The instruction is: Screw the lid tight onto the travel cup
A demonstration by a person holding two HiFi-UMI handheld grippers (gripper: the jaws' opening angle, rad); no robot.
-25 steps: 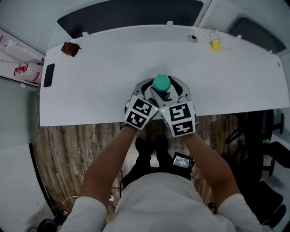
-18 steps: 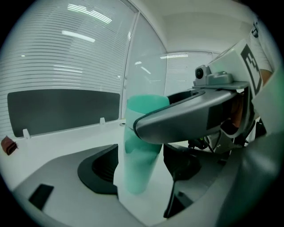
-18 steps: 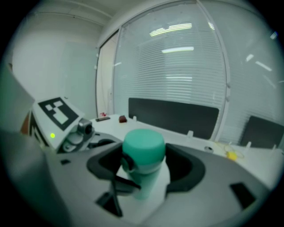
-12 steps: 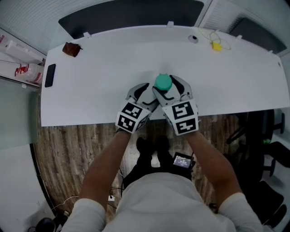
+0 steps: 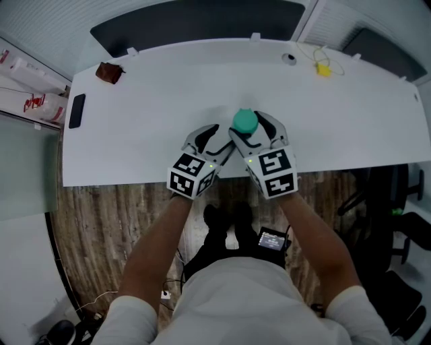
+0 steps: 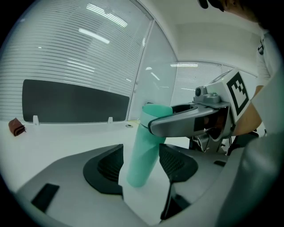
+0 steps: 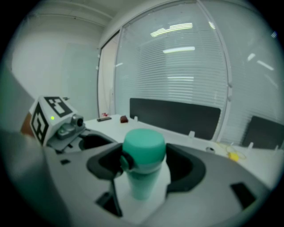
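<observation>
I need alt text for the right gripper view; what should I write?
The right gripper grips the lid of a teal travel cup standing upright on a white table. A dark panel and window blinds are behind.

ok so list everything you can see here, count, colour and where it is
travel cup: 1, teal, on the table near its front edge
lid: 1, teal, on the cup
table: 1, white, centre
small lump: 1, brown, table's far left corner
flat slab: 1, black, table's left edge
small clip with a thin cord: 1, yellow, far right of the table
round fitting: 1, grey, far edge, left of the clip
panel: 1, dark, behind the table
device with a lit screen: 1, black, below the table's front edge
left gripper: 1, grey, jaws open, just been closing, cup body between them
right gripper: 1, grey, jaws shut on the lid
forearms: 2, white-sleeved, behind the grippers
</observation>
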